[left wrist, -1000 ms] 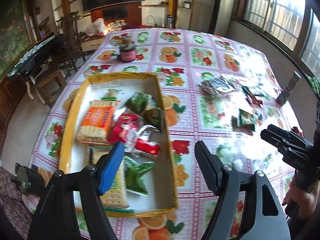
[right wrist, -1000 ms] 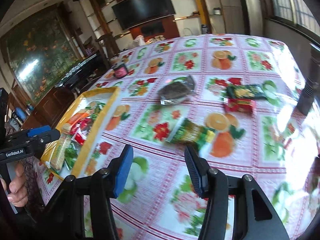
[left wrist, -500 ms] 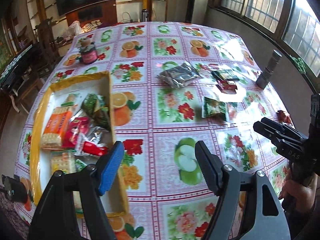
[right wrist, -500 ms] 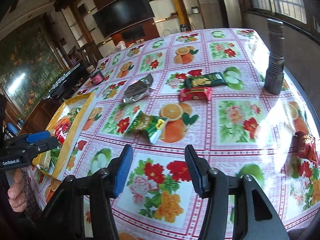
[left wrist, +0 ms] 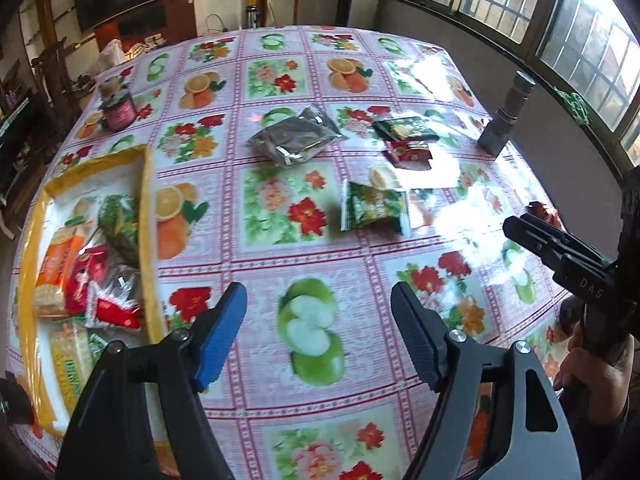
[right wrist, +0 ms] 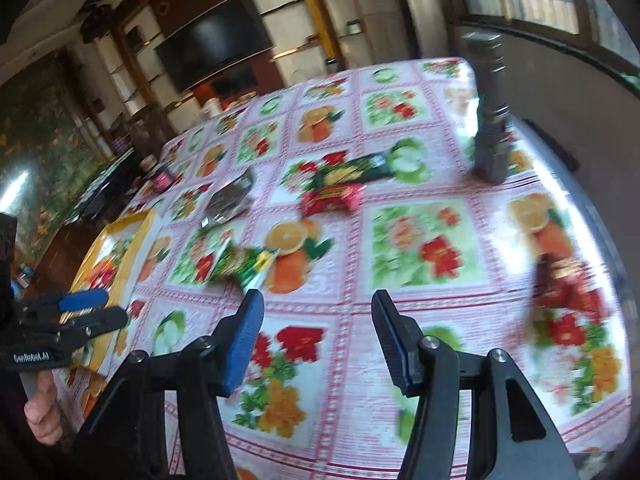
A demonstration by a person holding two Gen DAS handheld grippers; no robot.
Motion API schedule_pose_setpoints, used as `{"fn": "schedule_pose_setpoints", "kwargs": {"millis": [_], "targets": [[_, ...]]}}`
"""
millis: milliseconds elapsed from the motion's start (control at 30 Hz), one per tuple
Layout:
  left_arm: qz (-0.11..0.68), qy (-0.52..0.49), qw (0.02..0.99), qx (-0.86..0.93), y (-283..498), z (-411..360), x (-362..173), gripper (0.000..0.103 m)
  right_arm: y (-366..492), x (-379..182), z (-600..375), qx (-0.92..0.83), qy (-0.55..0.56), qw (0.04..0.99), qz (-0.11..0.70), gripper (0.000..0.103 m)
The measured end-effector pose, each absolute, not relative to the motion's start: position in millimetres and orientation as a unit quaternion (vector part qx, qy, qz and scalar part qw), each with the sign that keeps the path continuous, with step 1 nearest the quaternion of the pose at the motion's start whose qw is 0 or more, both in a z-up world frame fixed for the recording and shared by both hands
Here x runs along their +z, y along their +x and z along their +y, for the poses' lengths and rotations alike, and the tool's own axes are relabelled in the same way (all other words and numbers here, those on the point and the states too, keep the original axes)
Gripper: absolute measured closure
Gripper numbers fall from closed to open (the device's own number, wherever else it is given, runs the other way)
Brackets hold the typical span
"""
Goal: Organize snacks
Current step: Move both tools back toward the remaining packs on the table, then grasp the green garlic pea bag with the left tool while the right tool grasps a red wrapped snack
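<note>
Sitting at far left on the fruit-print tablecloth (left wrist: 320, 272): yellow-rimmed tray (left wrist: 149, 240), holding an orange cracker pack (left wrist: 54, 268), red wrappers (left wrist: 108, 308), a green pack (left wrist: 120, 224) and a pale biscuit pack (left wrist: 72, 356). Standing beyond the tray: dark red jar (left wrist: 119, 106). Hovering over a green-apple square just right of the tray: left gripper (left wrist: 318, 312), jaws spread wide, gripping nothing. Lying loose mid-table, well apart from the tray: silver pouch (left wrist: 294, 138), then green snack packet (left wrist: 374, 208), then small red packet (left wrist: 412, 152) and dark green bar (left wrist: 404, 128) behind it. Standing upright near the right edge: grey flashlight (left wrist: 506, 116). Hanging over a red-flower square: right gripper (right wrist: 318, 336), jaws having just been opening slightly, parted, nothing between them, green snack packet (right wrist: 242, 264) lying just ahead-left. Lying blurred at far right edge: another red packet (right wrist: 568, 284).
</note>
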State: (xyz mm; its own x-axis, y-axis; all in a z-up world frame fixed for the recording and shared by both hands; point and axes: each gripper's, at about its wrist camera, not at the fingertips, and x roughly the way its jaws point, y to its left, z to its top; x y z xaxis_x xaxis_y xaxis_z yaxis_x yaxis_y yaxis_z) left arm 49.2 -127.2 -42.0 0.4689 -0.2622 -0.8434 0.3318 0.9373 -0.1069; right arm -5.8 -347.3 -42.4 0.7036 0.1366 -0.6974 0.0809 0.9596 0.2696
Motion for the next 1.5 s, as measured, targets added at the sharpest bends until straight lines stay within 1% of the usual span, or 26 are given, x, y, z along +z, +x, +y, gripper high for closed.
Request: {"fn": "schedule_pose_setpoints", "kwargs": {"millis": [167,200,300,500,700,867,900,933,967,1067,1167,1200,1233,1267,1300,1500], "targets": [[0.489,0.034,0.848,-0.200,64,-160,-49,0.027,-6,-33,-380,-0.093,0.147,0.909,0.378,0.041],[0.490,0.039,0.847,-0.201,67,-167,-51,0.027,-6,-32,-386,-0.114,0.156,0.906,0.378,0.038],[0.494,0.046,0.843,-0.206,81,-186,-59,0.027,-7,-35,-404,-0.172,0.180,0.896,0.369,0.037],[0.513,0.053,0.833,-0.199,109,-209,-84,0.027,-1,-58,-431,-0.253,0.204,0.863,0.387,0.037],[0.523,0.054,0.828,-0.194,122,-220,-103,0.027,4,-74,-451,-0.273,0.238,0.845,0.393,0.037],[0.520,0.054,0.831,-0.191,129,-218,-108,0.027,13,-81,-454,-0.253,0.252,0.844,0.400,0.037],[0.520,0.053,0.830,-0.193,130,-217,-109,0.028,14,-83,-455,-0.252,0.252,0.844,0.400,0.037],[0.520,0.052,0.830,-0.195,130,-216,-108,0.034,15,-83,-453,-0.250,0.248,0.847,0.398,0.038],[0.518,0.050,0.831,-0.195,131,-214,-107,0.035,17,-84,-452,-0.246,0.247,0.848,0.399,0.040],[0.517,0.043,0.831,-0.200,133,-209,-105,0.040,25,-86,-450,-0.234,0.245,0.852,0.399,0.053],[0.517,0.038,0.831,-0.203,135,-205,-103,0.046,31,-87,-447,-0.218,0.243,0.858,0.397,0.056],[0.518,0.036,0.831,-0.202,136,-203,-102,0.049,32,-87,-446,-0.209,0.243,0.861,0.395,0.058],[0.518,0.033,0.830,-0.203,137,-202,-102,0.050,31,-87,-445,-0.201,0.244,0.864,0.392,0.059],[0.518,0.030,0.830,-0.205,137,-201,-102,0.050,31,-87,-443,-0.192,0.246,0.867,0.390,0.086],[0.518,0.030,0.830,-0.205,138,-200,-101,0.051,29,-87,-442,-0.184,0.249,0.869,0.387,0.092],[0.516,0.030,0.832,-0.200,135,-196,-101,0.054,23,-77,-442,-0.166,0.260,0.878,0.367,0.092]]}}
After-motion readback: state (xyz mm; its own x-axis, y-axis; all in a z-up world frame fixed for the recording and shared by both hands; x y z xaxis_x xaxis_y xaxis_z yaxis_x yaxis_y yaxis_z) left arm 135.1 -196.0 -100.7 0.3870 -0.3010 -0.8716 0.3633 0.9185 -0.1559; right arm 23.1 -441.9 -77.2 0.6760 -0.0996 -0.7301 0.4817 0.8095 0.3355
